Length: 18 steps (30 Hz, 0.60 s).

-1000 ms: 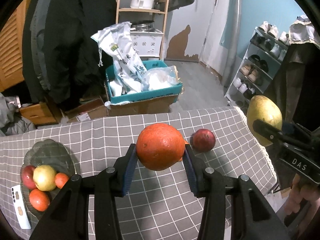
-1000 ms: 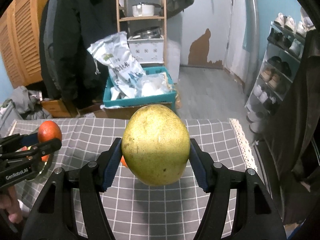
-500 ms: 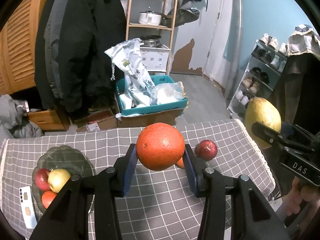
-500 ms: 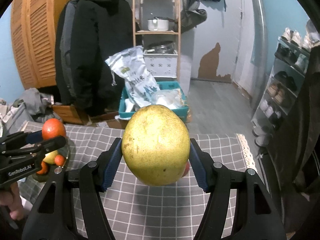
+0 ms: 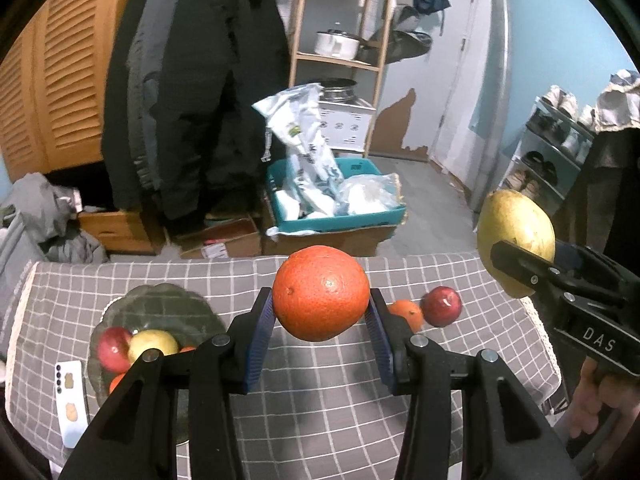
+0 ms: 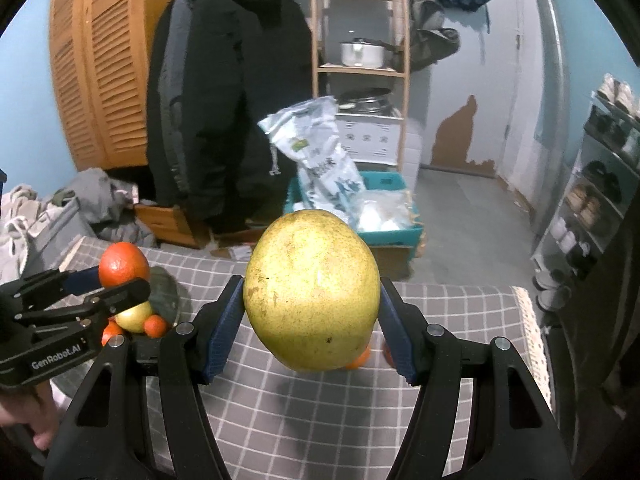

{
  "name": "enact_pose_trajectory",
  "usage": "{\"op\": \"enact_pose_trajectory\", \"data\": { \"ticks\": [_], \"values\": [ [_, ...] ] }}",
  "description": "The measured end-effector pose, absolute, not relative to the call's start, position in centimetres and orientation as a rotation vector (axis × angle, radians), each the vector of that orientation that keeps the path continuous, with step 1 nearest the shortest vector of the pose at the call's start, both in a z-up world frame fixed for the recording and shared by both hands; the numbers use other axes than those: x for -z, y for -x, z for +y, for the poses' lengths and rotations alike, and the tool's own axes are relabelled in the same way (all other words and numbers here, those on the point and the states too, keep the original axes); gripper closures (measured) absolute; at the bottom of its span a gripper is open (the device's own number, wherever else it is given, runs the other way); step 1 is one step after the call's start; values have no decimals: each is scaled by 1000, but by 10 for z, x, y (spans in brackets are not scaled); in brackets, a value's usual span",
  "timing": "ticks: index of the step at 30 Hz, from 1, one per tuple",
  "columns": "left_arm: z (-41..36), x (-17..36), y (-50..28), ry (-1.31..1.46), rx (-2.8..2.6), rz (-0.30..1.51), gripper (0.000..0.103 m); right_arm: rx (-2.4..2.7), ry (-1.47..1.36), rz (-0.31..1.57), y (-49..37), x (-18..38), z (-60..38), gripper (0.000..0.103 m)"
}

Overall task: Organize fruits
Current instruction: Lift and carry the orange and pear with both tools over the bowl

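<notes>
My left gripper (image 5: 320, 320) is shut on a big orange (image 5: 321, 293) and holds it well above the table. My right gripper (image 6: 312, 320) is shut on a large yellow-green pomelo (image 6: 312, 295), also held high; it shows at the right of the left wrist view (image 5: 516, 236). A dark glass plate (image 5: 160, 308) at the table's left holds a red apple (image 5: 113, 349), a yellow apple (image 5: 152, 343) and small oranges. A red apple (image 5: 442, 306) and a small orange (image 5: 408, 314) lie on the cloth at the right.
The table has a grey checked cloth (image 5: 320, 400). A white phone (image 5: 70, 396) lies left of the plate. Beyond the table stand a teal box with bags (image 5: 332, 200), hanging coats, a wooden shelf and a shoe rack.
Both grippers have risen and drawn back with their fruit; more of the table and plate shows. The small orange beside the red apple has come into view.
</notes>
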<state>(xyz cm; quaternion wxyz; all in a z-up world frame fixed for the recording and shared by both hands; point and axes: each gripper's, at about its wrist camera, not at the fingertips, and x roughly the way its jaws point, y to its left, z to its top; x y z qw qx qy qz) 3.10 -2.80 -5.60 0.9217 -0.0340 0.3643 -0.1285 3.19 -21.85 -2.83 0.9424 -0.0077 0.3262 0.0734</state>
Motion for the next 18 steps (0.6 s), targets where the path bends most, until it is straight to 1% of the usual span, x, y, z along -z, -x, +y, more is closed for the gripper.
{"op": "enact_pose_trajectory", "data": {
  "ticks": [18],
  "values": [
    [55,86,-35,142,96,809,57,-302,53,713,-67,44,-132,38]
  ]
}}
